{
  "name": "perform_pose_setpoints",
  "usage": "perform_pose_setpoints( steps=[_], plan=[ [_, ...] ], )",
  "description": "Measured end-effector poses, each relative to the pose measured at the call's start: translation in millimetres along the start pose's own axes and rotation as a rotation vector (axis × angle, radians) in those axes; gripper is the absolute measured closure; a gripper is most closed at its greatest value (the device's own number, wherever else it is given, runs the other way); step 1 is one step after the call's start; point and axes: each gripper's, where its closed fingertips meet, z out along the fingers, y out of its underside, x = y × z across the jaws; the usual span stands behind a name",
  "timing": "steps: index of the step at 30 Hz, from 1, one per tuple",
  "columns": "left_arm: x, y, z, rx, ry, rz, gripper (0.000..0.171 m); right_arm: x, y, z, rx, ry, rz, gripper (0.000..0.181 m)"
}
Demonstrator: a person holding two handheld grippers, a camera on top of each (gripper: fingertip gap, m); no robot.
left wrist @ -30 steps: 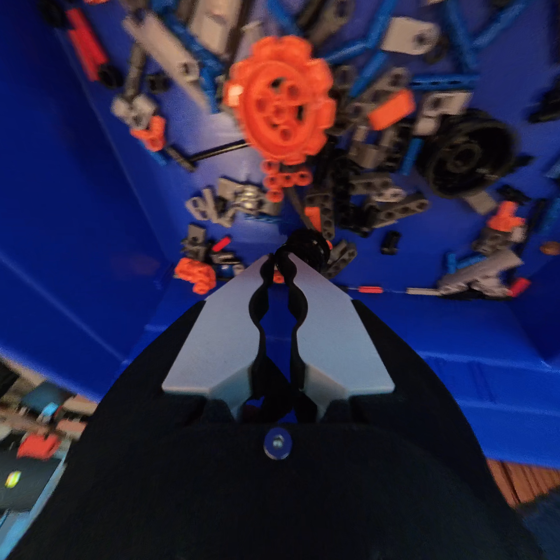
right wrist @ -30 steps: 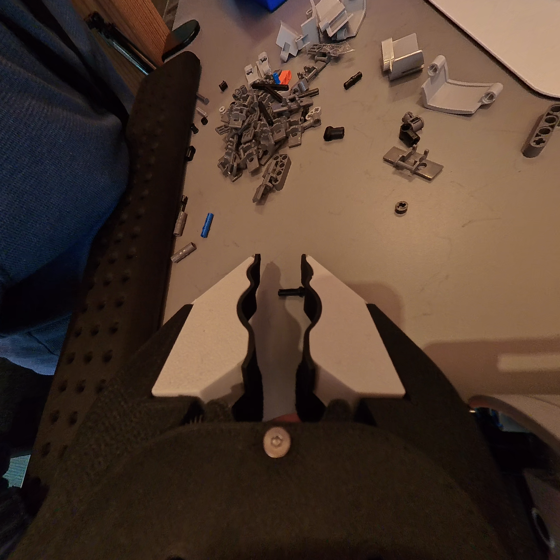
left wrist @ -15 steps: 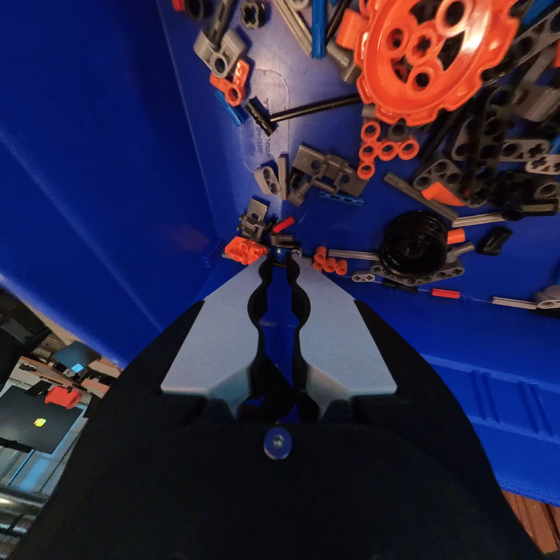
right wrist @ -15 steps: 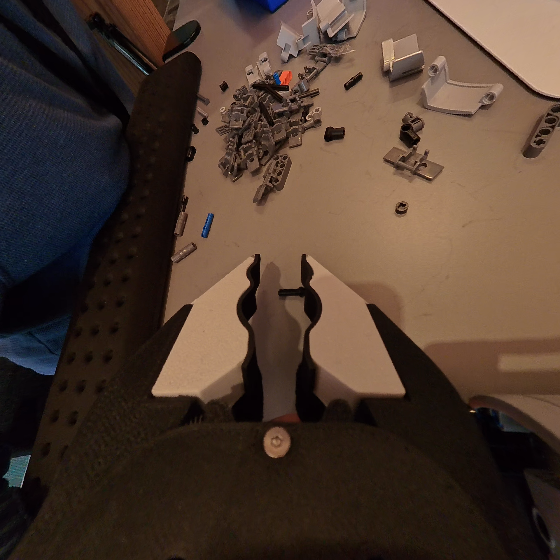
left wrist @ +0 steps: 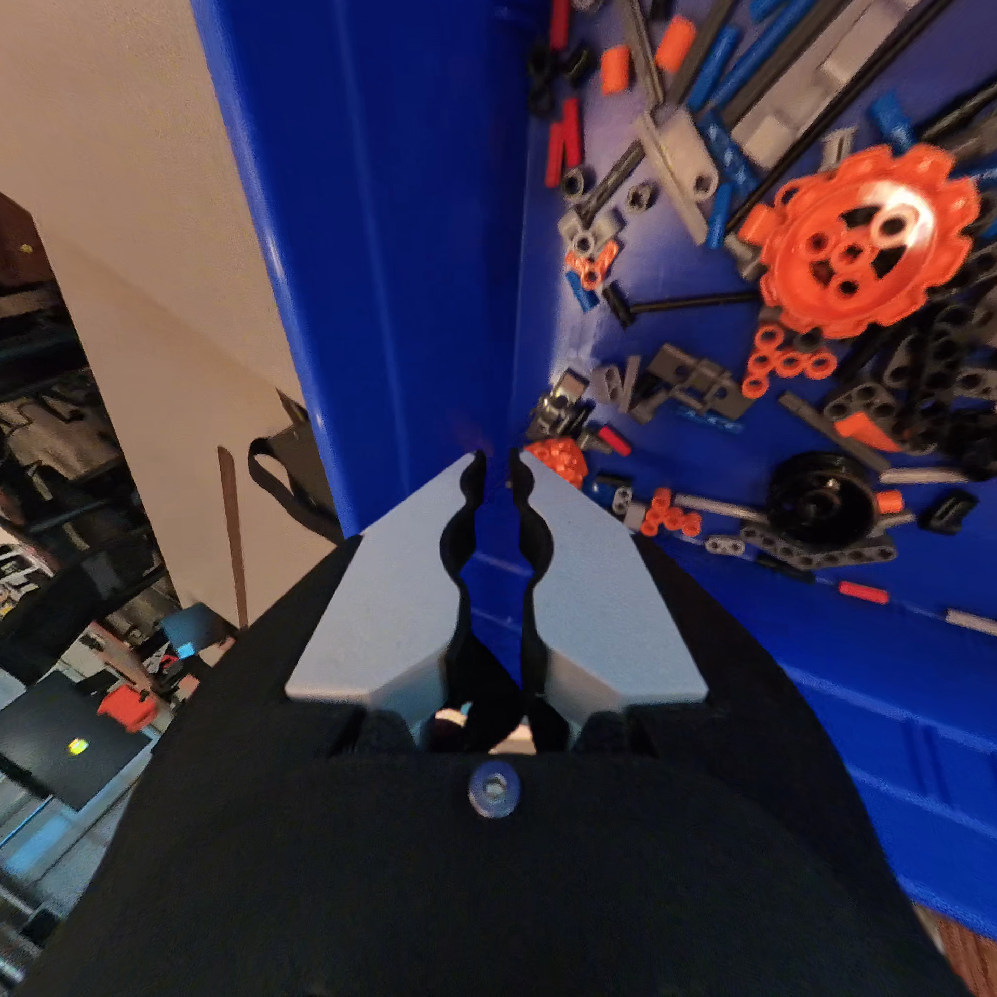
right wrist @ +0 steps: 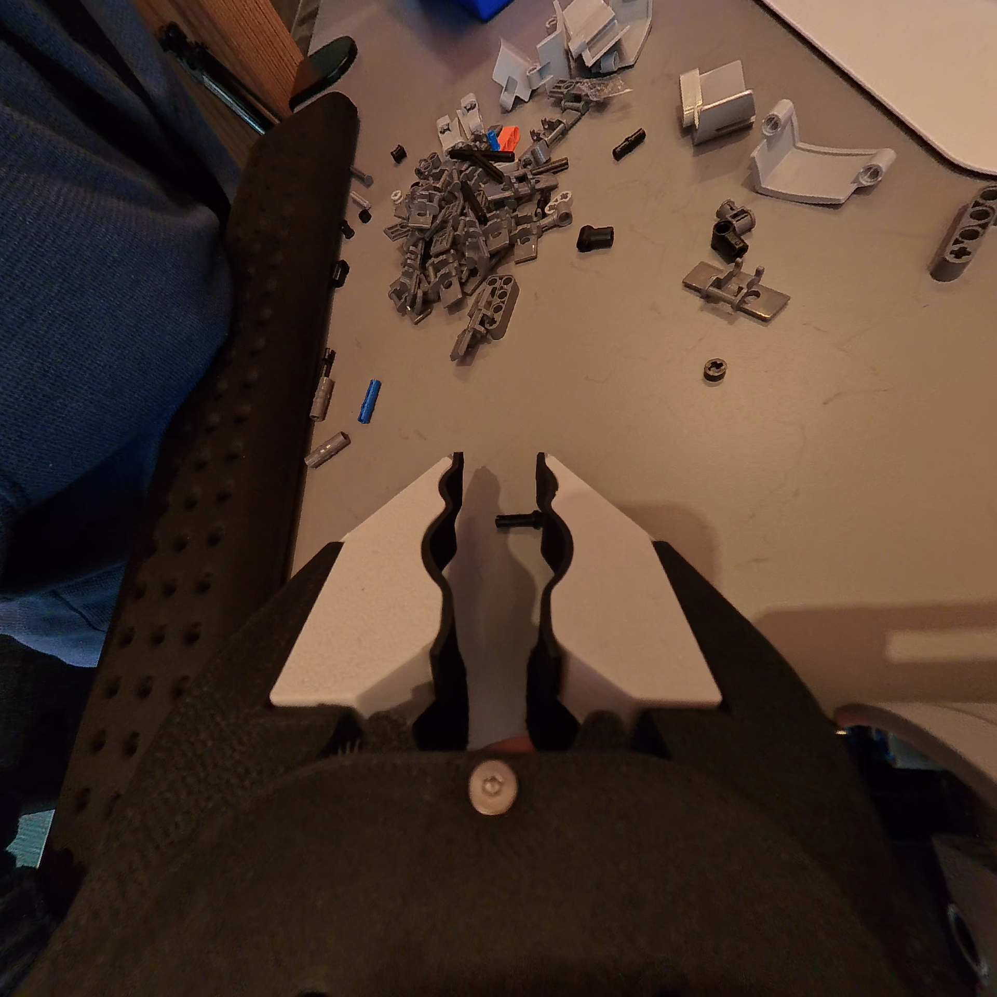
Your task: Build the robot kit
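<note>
Left wrist view peers closely into a blue bin (left wrist: 410, 270); right overlooks a grey table (right wrist: 755, 458) (nothing shared).

My left gripper (left wrist: 496, 458) points toward twelve o'clock, jaws nearly closed with a thin gap, holding nothing; my right gripper (right wrist: 499, 458) points likewise, jaws parted wider, empty.

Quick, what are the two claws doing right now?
Left gripper: slightly open, holding nothing, at the blue bin's corner.
Right gripper: open, empty, a small black pin lying between its fingers.
</note>
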Motion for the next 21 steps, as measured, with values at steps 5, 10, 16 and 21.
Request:
perform_pose_setpoints(
  steps=[5,10,16,21],
  plan=[
    [11.4,20.6,6.3,-0.079,0.065,-0.002,0.152,-0.2,0.2,0.0,-0.001,0.0,-0.002,0.156],
    [19.2,31.4,23.5,-0.179,0.084,0.018,0.154,-0.1,0.5,0.2,-0.003,0.001,-0.003,0.156],
    [34.2,14.8,32.4,-0.162,0.136,0.067,0.166,-0.1,0.2,-0.1,-0.001,-0.001,0.0,0.156],
    [21.5,-3.3,13.0,-0.072,0.052,0.061,0.156,0.0,0.0,-0.3,0.0,0.0,0.0,0.156]
  ],
)
